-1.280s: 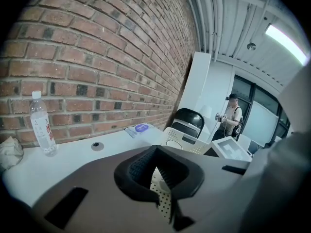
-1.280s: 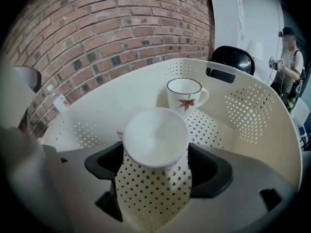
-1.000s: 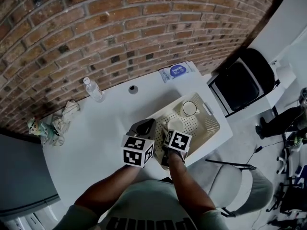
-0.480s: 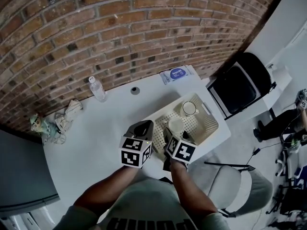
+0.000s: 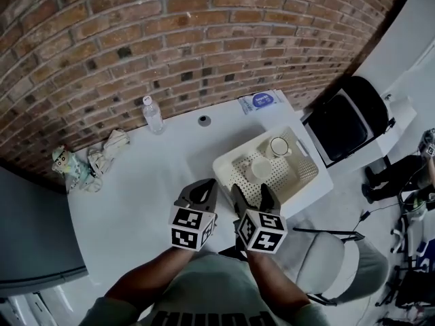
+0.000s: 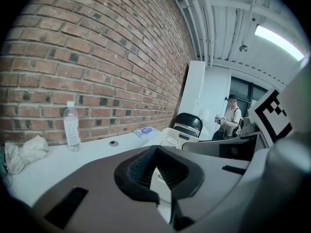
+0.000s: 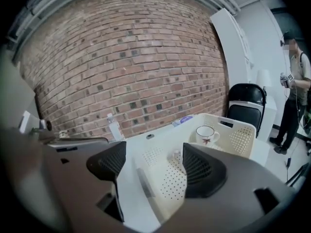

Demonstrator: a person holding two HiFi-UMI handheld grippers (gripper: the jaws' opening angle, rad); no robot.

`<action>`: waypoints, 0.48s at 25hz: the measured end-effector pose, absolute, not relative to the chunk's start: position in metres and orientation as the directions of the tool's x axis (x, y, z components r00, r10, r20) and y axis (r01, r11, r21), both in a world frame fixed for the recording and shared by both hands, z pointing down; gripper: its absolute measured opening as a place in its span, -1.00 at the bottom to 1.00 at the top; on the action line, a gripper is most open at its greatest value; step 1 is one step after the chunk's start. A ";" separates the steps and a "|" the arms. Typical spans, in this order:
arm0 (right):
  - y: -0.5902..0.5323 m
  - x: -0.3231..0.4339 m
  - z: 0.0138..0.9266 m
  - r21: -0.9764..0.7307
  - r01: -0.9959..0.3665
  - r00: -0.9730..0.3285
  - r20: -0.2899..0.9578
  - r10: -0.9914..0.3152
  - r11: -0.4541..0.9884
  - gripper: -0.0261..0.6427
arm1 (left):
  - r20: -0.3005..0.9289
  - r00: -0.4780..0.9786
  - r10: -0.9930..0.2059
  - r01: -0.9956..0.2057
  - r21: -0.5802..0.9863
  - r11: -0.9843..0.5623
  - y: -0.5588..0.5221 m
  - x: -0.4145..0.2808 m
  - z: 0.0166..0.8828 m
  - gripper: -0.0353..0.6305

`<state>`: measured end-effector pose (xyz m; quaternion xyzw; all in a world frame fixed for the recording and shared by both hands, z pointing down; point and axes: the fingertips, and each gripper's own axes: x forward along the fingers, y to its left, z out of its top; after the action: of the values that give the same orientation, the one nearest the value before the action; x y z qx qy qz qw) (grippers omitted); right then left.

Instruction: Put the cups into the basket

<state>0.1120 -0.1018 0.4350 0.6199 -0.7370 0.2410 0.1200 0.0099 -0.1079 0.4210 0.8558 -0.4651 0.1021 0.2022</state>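
Cups were the matter in hand, and both that could be seen already sat inside the basket point(image 5: 238, 148) at the right end of the table point(image 5: 149, 189). A white cup with a handle point(image 5: 279, 146) stood upright in the far right corner, and a second cup point(image 5: 259, 170) stood nearer the middle, apart from the first. No other cup showed on the table, so the task looked done or close to it. The left gripper point(image 6: 156, 149) hung at the near edge, left of the basket, with its jaws closed together on nothing. The right gripper point(image 7: 155, 166) hung just beside it at the basket's near left corner. Its jaws were spread wide and held nothing, and the perforated basket floor showed through the gap. By their look the cups were glazed ceramic: stiff, smooth, rather slippery, fairly light, and likely to chip if knocked against each other or dropped. If either had to be shifted, the sounder hold would probably be across the wall at the rim, one jaw inside and one outside. The thin handle seemed likely to let the cup swing or twist in the pads.
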 end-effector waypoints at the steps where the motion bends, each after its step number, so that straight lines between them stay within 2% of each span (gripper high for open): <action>1: -0.095 0.106 0.433 -0.200 -0.971 -0.212 0.461 -0.861 0.132 0.20 | 0.356 0.545 -0.759 -0.838 0.253 -0.483 -0.102 0.005 0.420 -0.88; 3: -0.081 0.097 0.429 -0.169 -0.973 -0.218 0.442 -0.870 0.158 0.01 | 0.342 0.545 -0.766 -0.838 0.251 -0.484 -0.090 -0.005 0.417 -0.88; 5: -0.065 0.089 0.426 -0.135 -0.974 -0.221 0.426 -0.877 0.181 -0.48 | 0.324 0.548 -0.771 -0.836 0.234 -0.496 -0.076 -0.011 0.414 -0.88; 7: -0.052 0.081 0.422 -0.110 -0.973 -0.232 0.413 -0.881 0.205 -0.75 | 0.304 0.551 -0.777 -0.834 0.204 -0.512 -0.062 -0.017 0.410 -0.88; 9: -0.042 0.072 0.418 -0.083 -0.969 -0.248 0.400 -0.883 0.234 -0.85 | 0.285 0.548 -0.786 -0.836 0.177 -0.519 -0.050 -0.023 0.405 -0.88; 12: -0.030 0.061 0.410 -0.066 -0.956 -0.288 0.382 -0.878 0.285 -0.88 | 0.259 0.538 -0.802 -0.843 0.157 -0.514 -0.035 -0.031 0.394 -0.88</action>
<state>0.0614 -0.0298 0.4103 0.5807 -0.7898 0.1425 0.1369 -0.0307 -0.0353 0.3944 0.8668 -0.4745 0.0767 0.1327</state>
